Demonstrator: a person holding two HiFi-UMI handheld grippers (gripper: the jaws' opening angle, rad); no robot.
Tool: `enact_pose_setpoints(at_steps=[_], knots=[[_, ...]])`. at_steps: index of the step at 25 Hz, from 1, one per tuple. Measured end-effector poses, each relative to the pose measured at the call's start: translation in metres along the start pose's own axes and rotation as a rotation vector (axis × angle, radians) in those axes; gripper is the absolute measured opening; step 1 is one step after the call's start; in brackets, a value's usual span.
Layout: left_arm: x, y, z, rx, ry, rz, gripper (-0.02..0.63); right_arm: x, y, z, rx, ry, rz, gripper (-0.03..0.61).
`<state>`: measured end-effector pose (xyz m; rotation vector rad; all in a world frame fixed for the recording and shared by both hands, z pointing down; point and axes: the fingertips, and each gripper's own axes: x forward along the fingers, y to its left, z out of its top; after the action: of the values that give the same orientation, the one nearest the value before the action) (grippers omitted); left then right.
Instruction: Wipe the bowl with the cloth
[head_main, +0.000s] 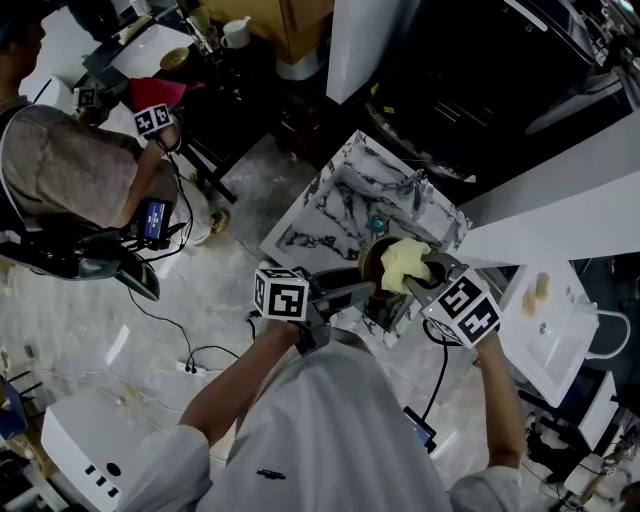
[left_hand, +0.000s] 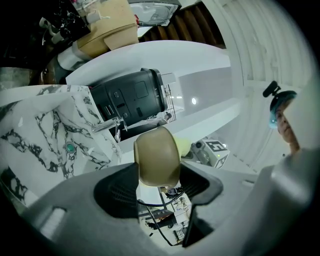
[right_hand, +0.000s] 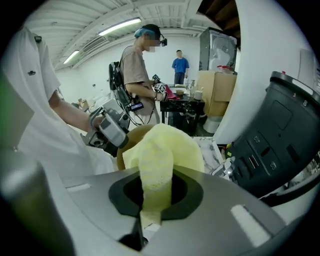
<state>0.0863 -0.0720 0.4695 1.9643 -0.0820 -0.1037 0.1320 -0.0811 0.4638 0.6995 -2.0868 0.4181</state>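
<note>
Bowl (left_hand: 156, 155) pinched in the left claw (left_hand: 157, 176) — yellow cloth (right_hand: 162, 150), pinched in the right claw (right_hand: 156, 194), against its inside.

— How is the light?
— Bright and even in the right gripper view, from ceiling strip lights (right_hand: 117, 26); the head view is dimmer, its upper right nearly black.
— And sharpness?
— Both gripper views bend at the rims, with dark corners; the cloth (right_hand: 162, 150) and the bowl (left_hand: 156, 157) are crisp; the nearest foreground is soft; a small glare spot (left_hand: 193, 101) shows in the left gripper view.
</note>
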Motion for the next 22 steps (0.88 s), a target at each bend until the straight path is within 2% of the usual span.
enact_pose_setpoints(at_steps=[6, 12, 16, 19, 22], knots=[[0.005, -0.004, 0.006, 0.002, -0.011, -0.013, 0.261, 0.007, 0.004, -0.004, -0.136, 0.119, 0.009, 0.026], [0.010, -0.010, 0.013, 0.002, -0.002, -0.026, 0.261, 0.014, 0.006, -0.003, -0.340, 0.227, -0.033, 0.028], [0.013, -0.010, 0.017, -0.040, 0.005, -0.042, 0.261, 0.018, 0.008, -0.007, -0.488, 0.303, -0.041, 0.028], [0.017, -0.009, 0.018, -0.064, 0.018, -0.052, 0.261, 0.020, 0.014, -0.008, -0.539, 0.324, -0.005, 0.026], [0.021, -0.013, 0.017, -0.061, 0.031, -0.057, 0.261, 0.020, 0.023, -0.006, -0.547, 0.301, 0.044, 0.026]])
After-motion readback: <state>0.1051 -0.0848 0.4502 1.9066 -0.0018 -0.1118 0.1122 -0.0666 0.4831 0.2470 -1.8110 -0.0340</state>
